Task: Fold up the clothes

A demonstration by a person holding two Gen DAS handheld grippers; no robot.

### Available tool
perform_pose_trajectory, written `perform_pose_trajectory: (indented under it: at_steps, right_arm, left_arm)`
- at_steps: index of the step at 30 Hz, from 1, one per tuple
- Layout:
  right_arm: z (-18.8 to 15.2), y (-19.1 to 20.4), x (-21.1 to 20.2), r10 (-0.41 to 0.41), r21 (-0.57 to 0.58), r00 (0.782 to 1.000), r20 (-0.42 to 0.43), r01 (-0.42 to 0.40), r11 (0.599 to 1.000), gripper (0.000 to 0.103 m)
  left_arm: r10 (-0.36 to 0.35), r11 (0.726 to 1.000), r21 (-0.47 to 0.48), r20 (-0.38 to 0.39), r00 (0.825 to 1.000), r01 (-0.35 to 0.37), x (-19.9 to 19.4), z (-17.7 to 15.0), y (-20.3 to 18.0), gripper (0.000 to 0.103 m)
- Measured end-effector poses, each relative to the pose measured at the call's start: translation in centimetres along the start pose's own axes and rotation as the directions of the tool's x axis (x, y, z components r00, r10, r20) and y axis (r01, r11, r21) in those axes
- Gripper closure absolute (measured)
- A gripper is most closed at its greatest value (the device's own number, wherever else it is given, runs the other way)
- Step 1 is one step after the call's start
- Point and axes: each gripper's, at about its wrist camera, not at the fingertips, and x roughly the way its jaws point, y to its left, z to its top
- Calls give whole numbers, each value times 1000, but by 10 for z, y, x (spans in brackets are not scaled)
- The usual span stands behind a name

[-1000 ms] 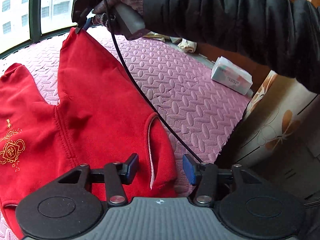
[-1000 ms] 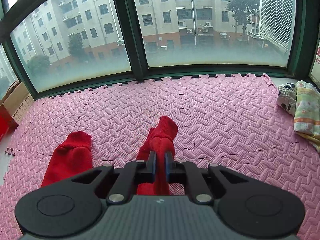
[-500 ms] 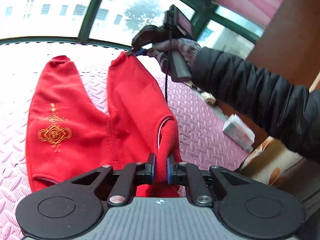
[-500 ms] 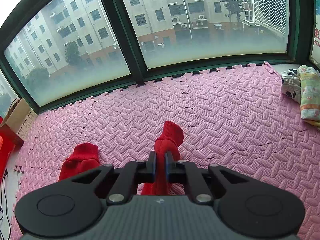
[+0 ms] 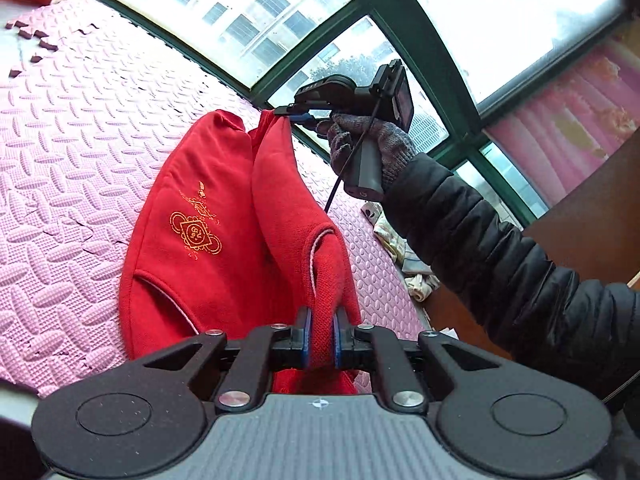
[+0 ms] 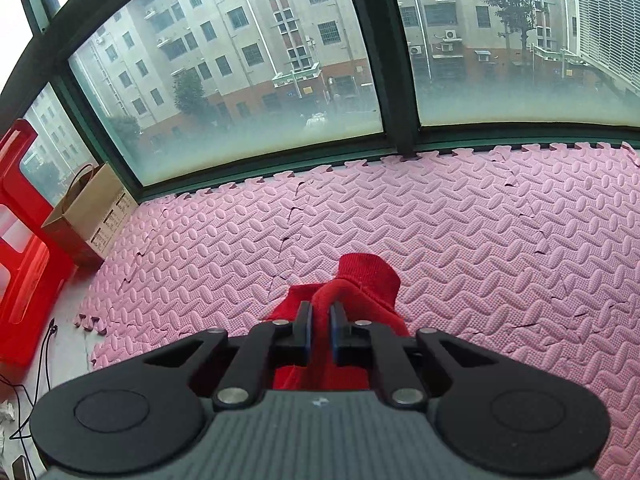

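1. Since a second ago, the left hand-held gripper [image 5: 319,334] has been closed onto the red garment's [image 5: 200,216] waistband.
2. The right hand-held gripper [image 6: 319,330] is clenched on a leg cuff, lifted above the pink foam mat [image 6: 480,240].

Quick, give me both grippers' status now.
Left gripper: shut on the red garment at its waistband.
Right gripper: shut on the same garment, at a leg cuff.
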Motion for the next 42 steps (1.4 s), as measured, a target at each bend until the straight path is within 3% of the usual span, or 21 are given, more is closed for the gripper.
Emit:
perform_pose_trajectory:
  at_steps: [11,15,18,22,25,33,42]
  right_arm:
    - [-17,35,56,109,12,991,-82,-108,994,95]
    - [-21,33,62,169,31,980,-101,-167,985,89]
    - [-18,34,52,201,2,975,-100,-202,979,85]
    - [-17,39,27,177,-137,976,-125,-193,971,84]
    - [-26,36,8,168,-231,971,-173,-206,951,78]
    - [-85,42,-31,174,-387,948,-266,-270,882,77]
    - [-139,63,-90,225,-520,939,-262,-333,787,72]
  left_arm:
    - [41,991,-132,73,996,-31,-22,-1,27,92]
    - [62,985,-164,70,996,-50,-24,-4,35,91]
    - [78,980,-189,62,995,-65,-25,-6,41,91]
    - [82,979,-191,55,995,-70,-27,-7,43,91]
    - [80,982,-174,55,995,-70,-27,-6,42,91]
    - [111,981,-165,60,992,-100,-33,-8,41,91]
    - [155,974,-176,54,986,-143,-39,-7,45,91]
